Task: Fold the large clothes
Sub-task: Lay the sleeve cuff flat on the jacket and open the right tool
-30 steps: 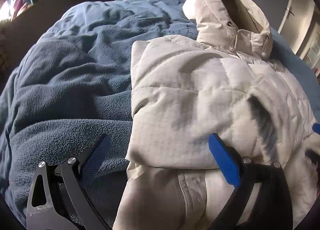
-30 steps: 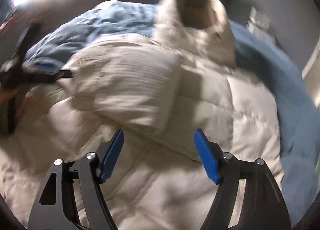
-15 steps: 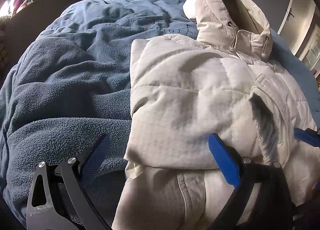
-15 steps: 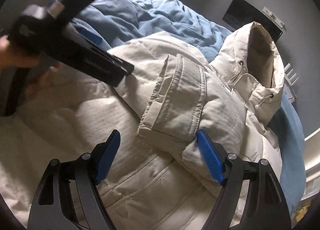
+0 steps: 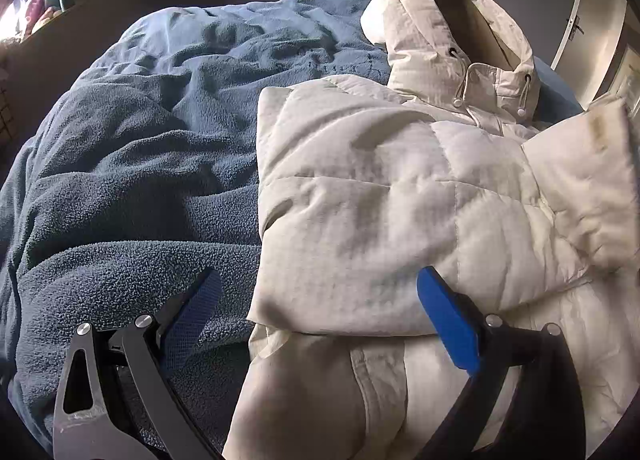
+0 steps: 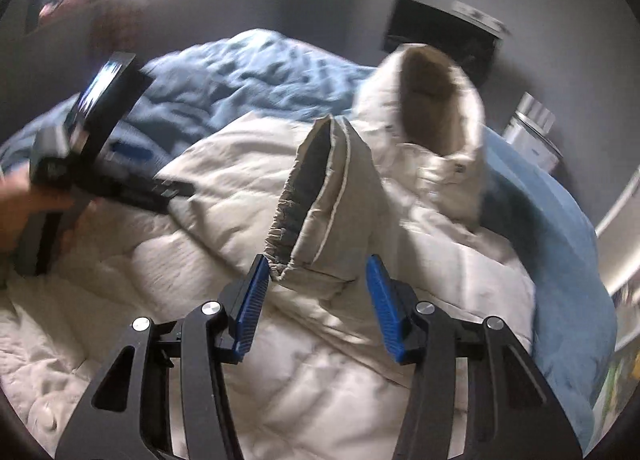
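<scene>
Lifted off the jacket, its sleeve cuff is standing at twelve o'clock between the right gripper's just-narrowing, apparently gripping jaws, needing carrying across, while the left gripper is gaping empty.

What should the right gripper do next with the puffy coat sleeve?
Probably carry the sleeve cuff across the jacket and lay it flat. The right gripper, whose jaws have just been closing, has the cuff lifted between them, while the left gripper waits open at the folded side.
</scene>
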Available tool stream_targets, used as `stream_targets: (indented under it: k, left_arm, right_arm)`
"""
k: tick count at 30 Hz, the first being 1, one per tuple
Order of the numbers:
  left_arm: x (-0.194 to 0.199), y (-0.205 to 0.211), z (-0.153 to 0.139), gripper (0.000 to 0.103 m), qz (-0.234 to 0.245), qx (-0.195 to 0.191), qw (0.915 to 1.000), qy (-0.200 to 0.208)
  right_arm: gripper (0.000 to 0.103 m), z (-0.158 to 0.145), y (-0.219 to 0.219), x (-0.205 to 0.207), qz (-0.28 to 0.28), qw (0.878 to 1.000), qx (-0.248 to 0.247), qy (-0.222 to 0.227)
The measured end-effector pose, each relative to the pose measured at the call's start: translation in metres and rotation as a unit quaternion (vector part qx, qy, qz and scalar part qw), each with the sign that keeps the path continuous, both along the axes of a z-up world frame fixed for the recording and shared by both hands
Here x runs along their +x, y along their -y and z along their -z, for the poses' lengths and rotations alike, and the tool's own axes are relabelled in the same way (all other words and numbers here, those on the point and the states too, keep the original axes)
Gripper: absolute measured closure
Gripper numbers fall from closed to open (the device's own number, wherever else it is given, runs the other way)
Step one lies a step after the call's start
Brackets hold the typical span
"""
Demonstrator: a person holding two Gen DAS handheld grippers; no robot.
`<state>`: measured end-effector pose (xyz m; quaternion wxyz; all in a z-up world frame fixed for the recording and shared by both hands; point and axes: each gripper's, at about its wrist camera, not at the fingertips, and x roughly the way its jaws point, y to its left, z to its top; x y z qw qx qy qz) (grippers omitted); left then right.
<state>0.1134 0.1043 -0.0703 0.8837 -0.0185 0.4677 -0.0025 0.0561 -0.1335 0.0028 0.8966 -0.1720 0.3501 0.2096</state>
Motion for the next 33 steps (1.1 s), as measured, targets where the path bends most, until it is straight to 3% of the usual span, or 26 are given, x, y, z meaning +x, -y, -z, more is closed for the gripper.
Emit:
stream_targets:
  k: [7, 13, 18, 24, 26, 29, 33]
  left_arm:
    - [-0.002, 0.002, -0.001, 0.008, 0.004, 0.005, 1.0, 0.005]
    - [-0.002, 0.005, -0.003, 0.008, 0.01, 0.01, 0.9998, 0.01]
    - [-0.001, 0.007, -0.001, 0.008, 0.013, 0.015, 0.9998, 0.006]
    - [0.0, 0.01, -0.001, 0.008, 0.023, 0.009, 0.9996, 0.01]
    - [0.001, 0.012, 0.0, 0.008, 0.028, 0.01, 0.9995, 0.009]
    - [0.002, 0.017, 0.003, 0.008, 0.032, 0.018, 0.9993, 0.002]
    - [0.003, 0.018, 0.004, 0.008, 0.032, 0.019, 0.9993, 0.001]
  right_arm:
    - [0.056, -0.023, 0.096, 0.018, 0.13, 0.989, 0.063, -0.007]
    - [0.056, 0.006, 0.168, 0.039, 0.217, 0.963, 0.143, -0.074]
    - [0.056, 0.033, 0.196, 0.048, 0.262, 0.949, 0.141, -0.104]
    - [0.055, 0.049, 0.22, 0.053, 0.268, 0.924, 0.234, -0.139]
    - [0.054, 0.058, 0.213, 0.062, 0.254, 0.924, 0.241, -0.155]
    - [0.044, 0.071, 0.206, 0.075, 0.252, 0.922, 0.236, -0.173]
    - [0.044, 0.093, 0.206, 0.082, 0.246, 0.912, 0.256, -0.205]
